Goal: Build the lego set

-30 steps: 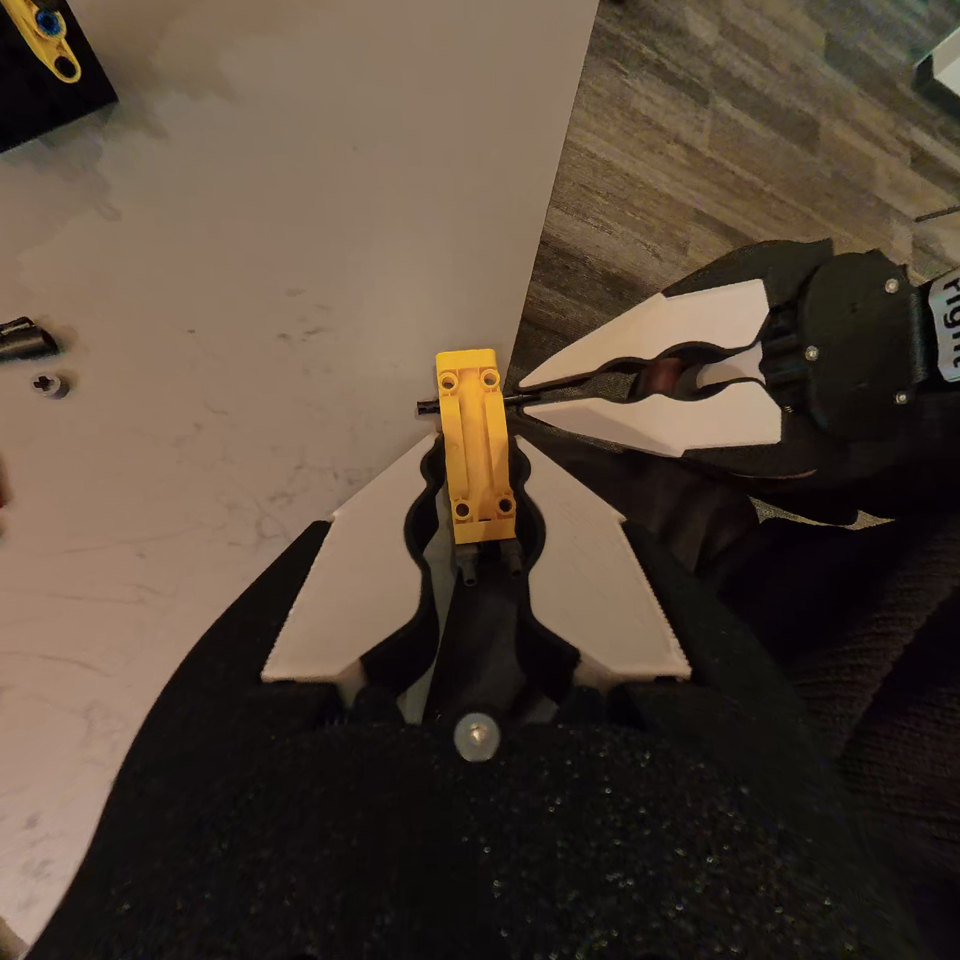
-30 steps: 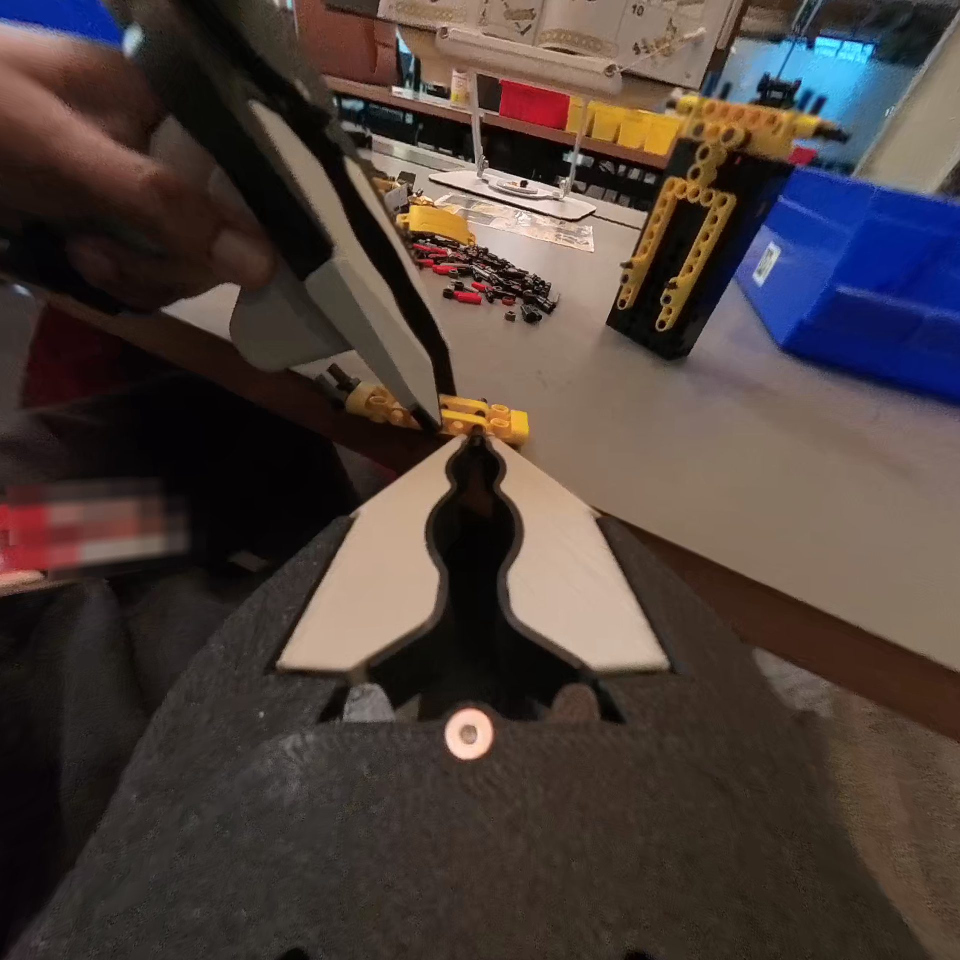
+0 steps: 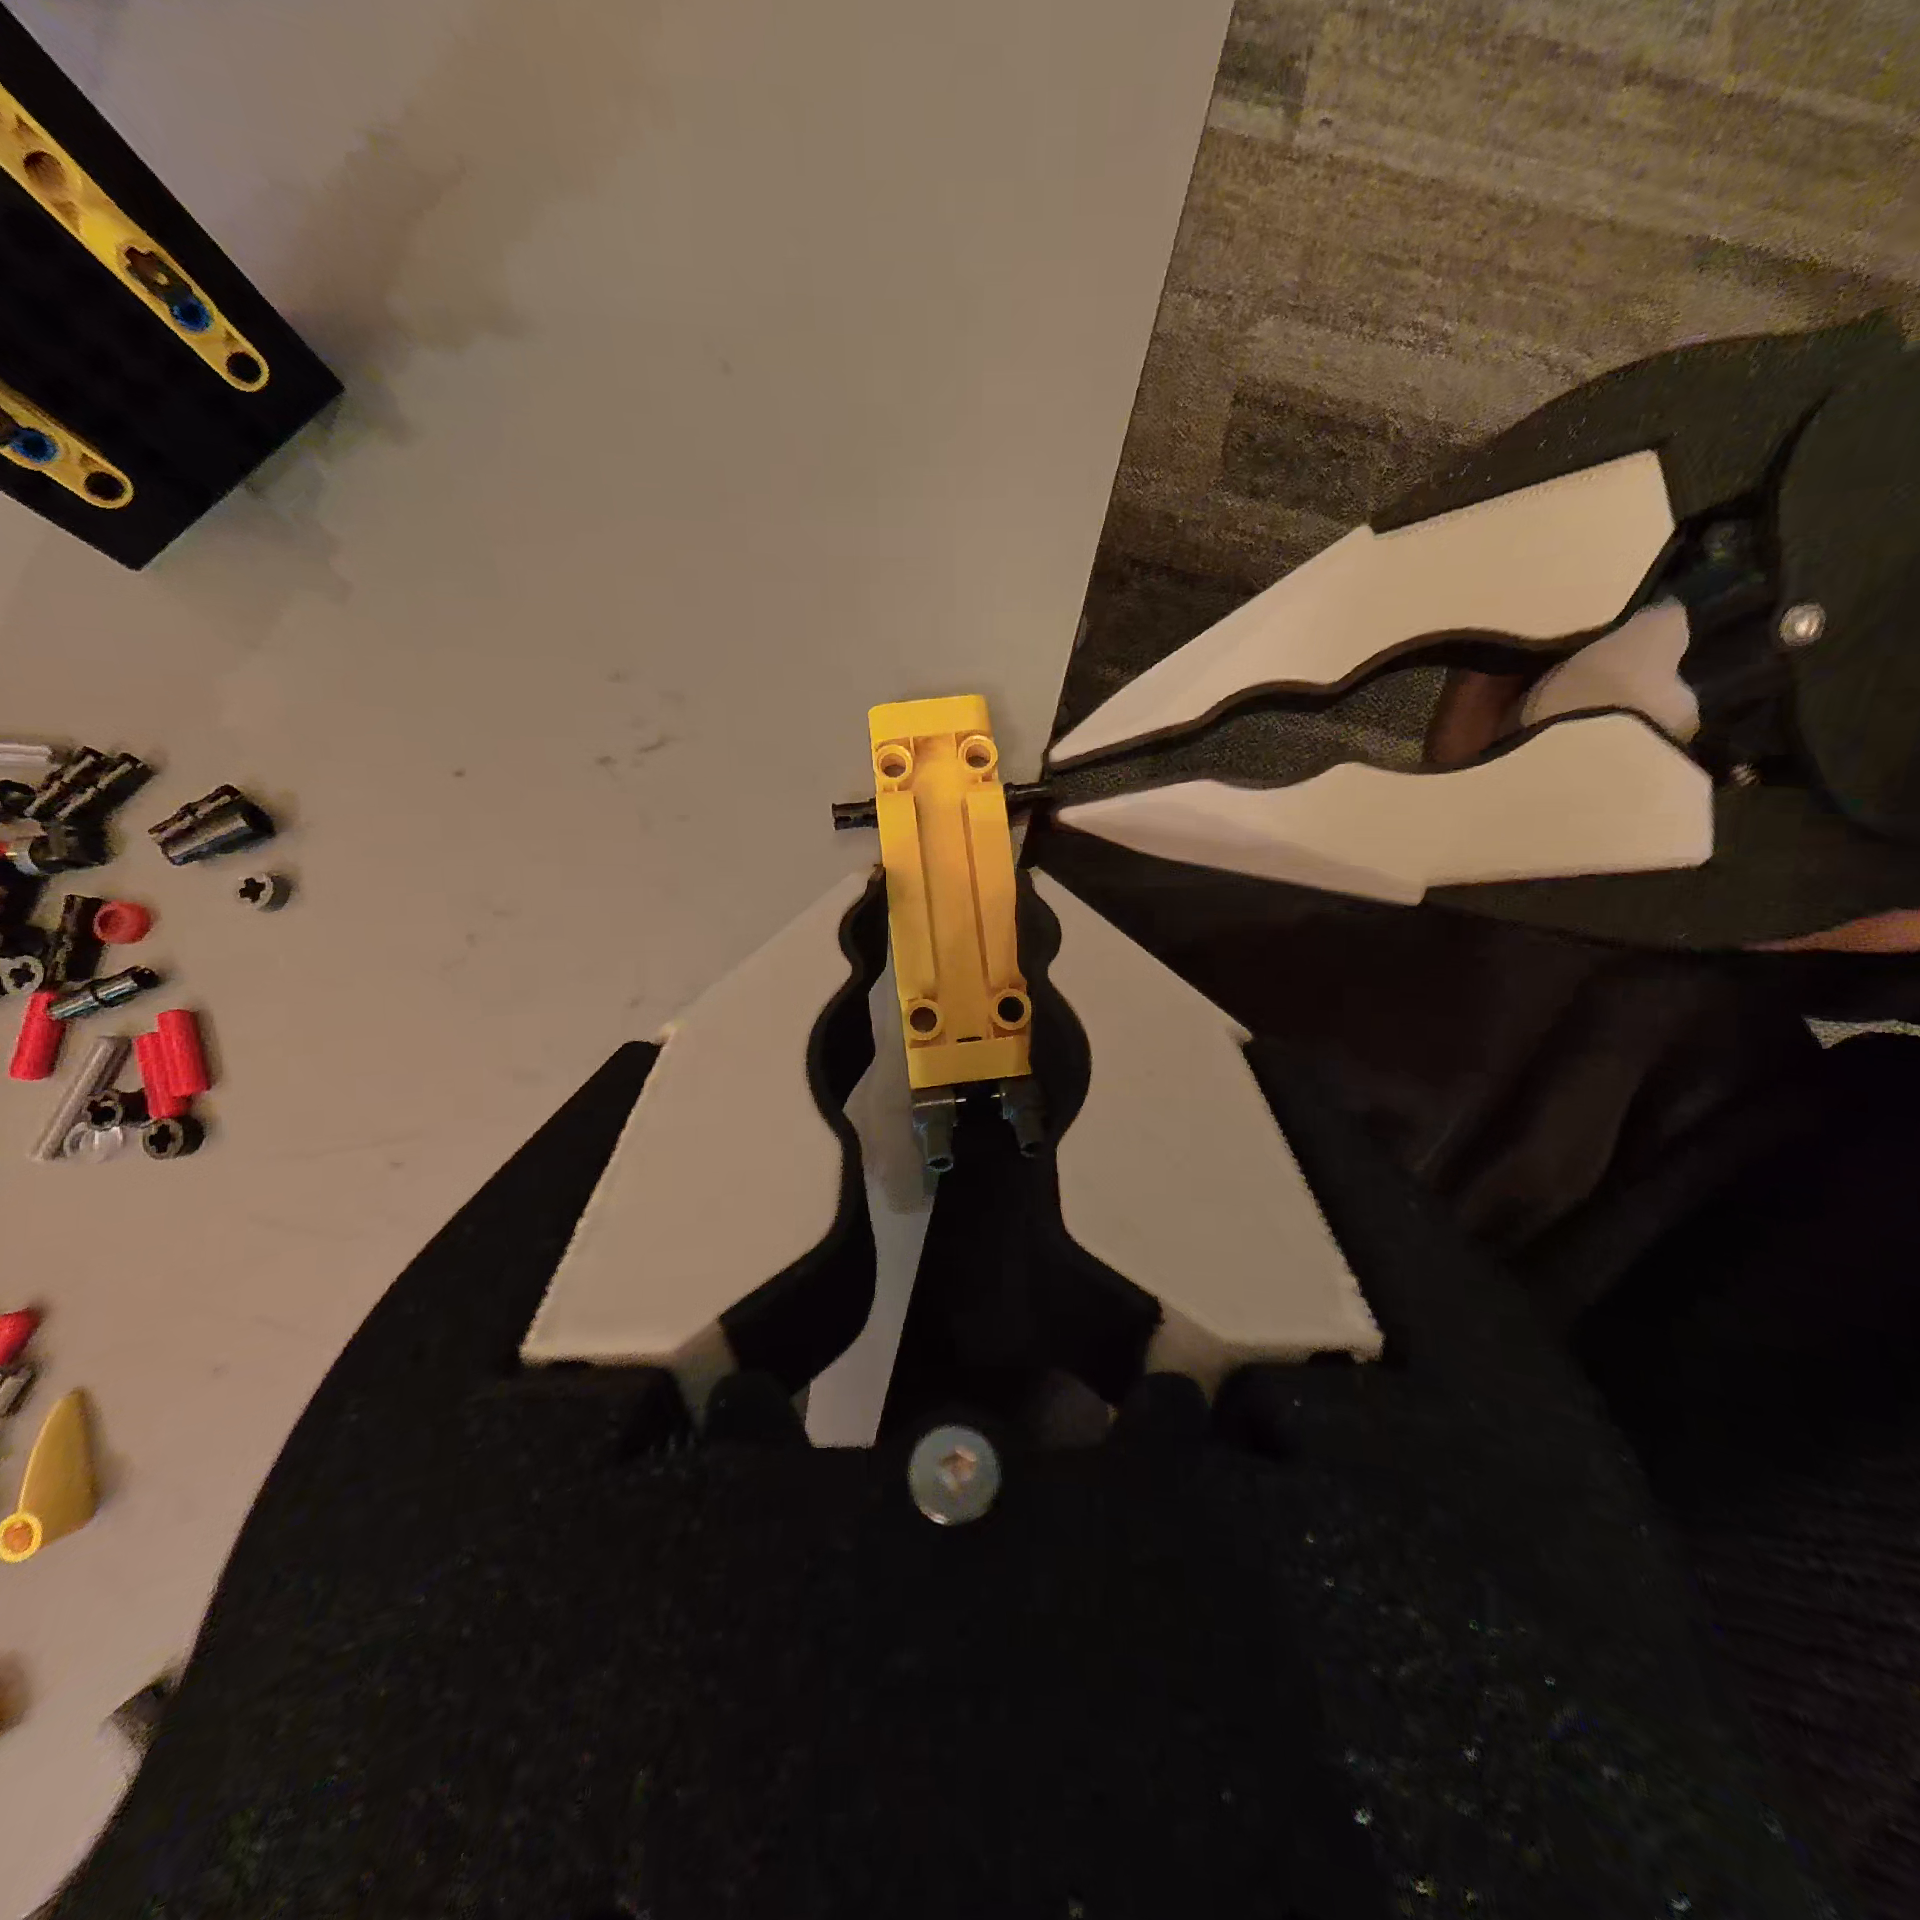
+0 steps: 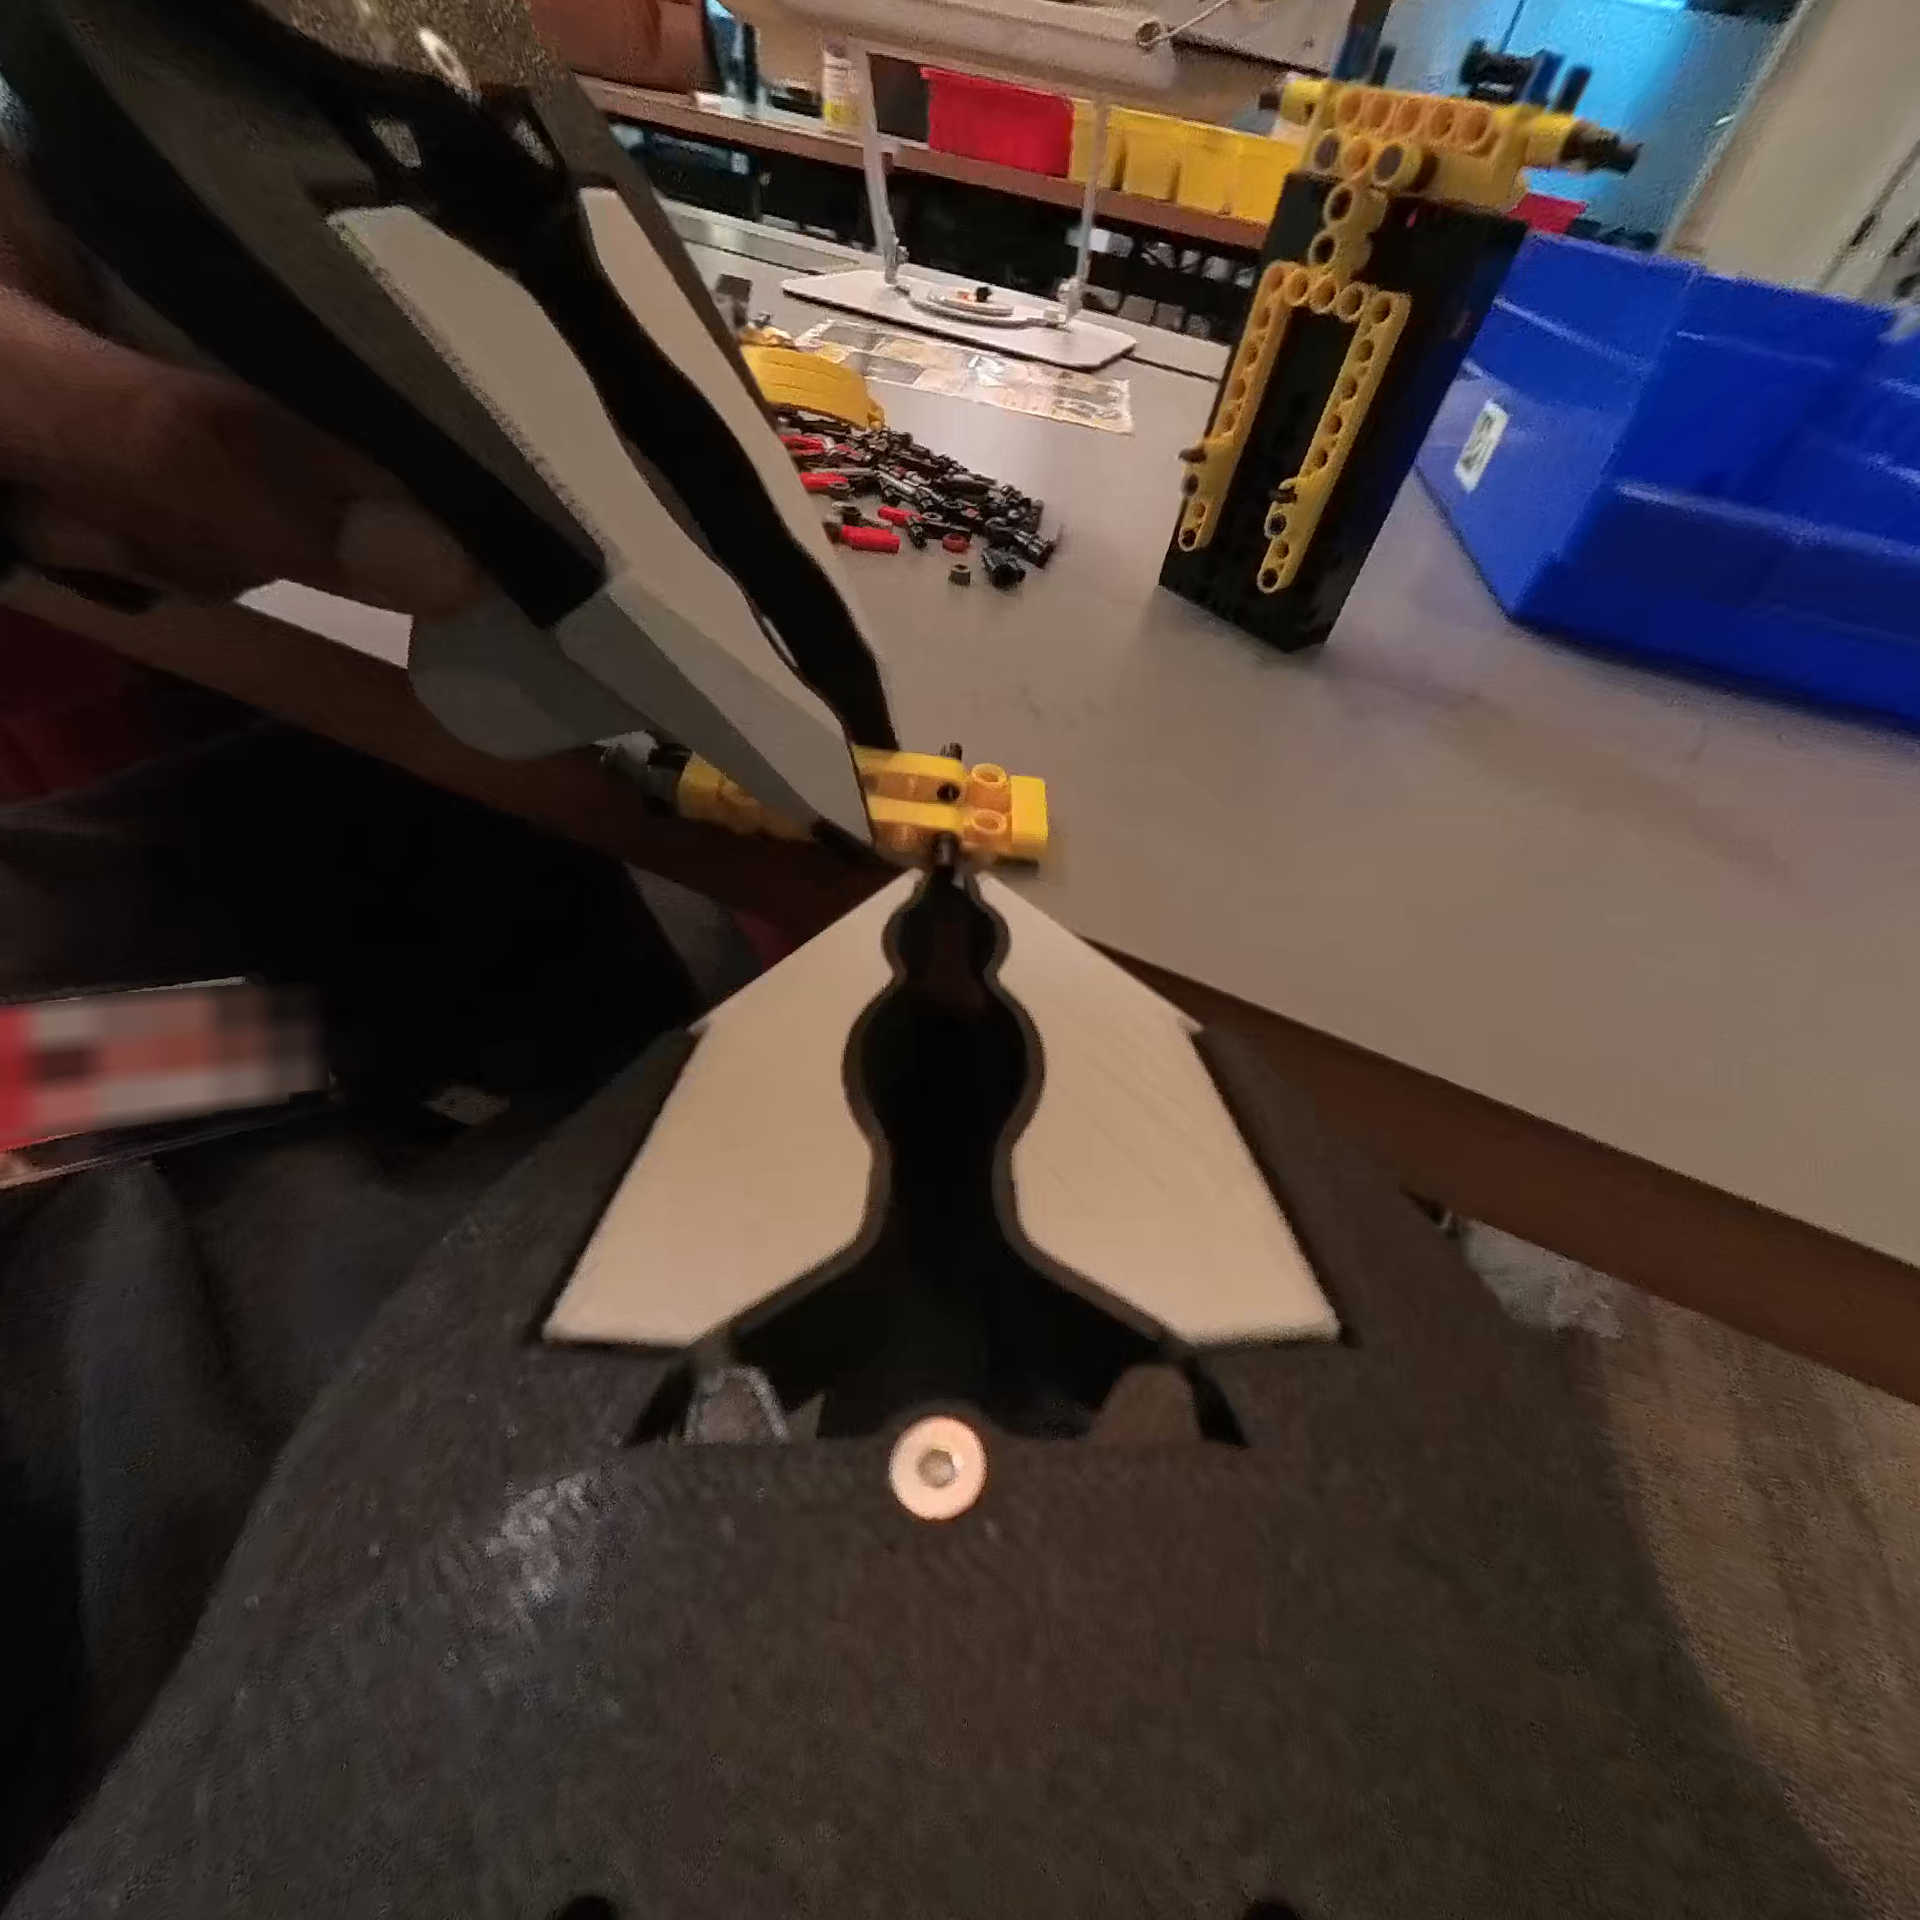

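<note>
A pale grey bench (image 4: 1455,831) carries a scatter of small red and black plastic pins (image 4: 925,499) at far left. A tall black block with yellow perforated beams (image 4: 1320,416) stands right of them, beside a blue plastic bin (image 4: 1714,488).

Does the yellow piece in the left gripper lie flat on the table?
No: the yellow piece is clamped between the left gripper's fingers at the table edge, above it.

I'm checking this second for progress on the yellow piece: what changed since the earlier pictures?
Little changed. The left gripper stays clamped on the yellow piece; the right gripper still pinches the thin black pin crossing its far end. Both views shifted slightly, showing more loose parts.
</note>
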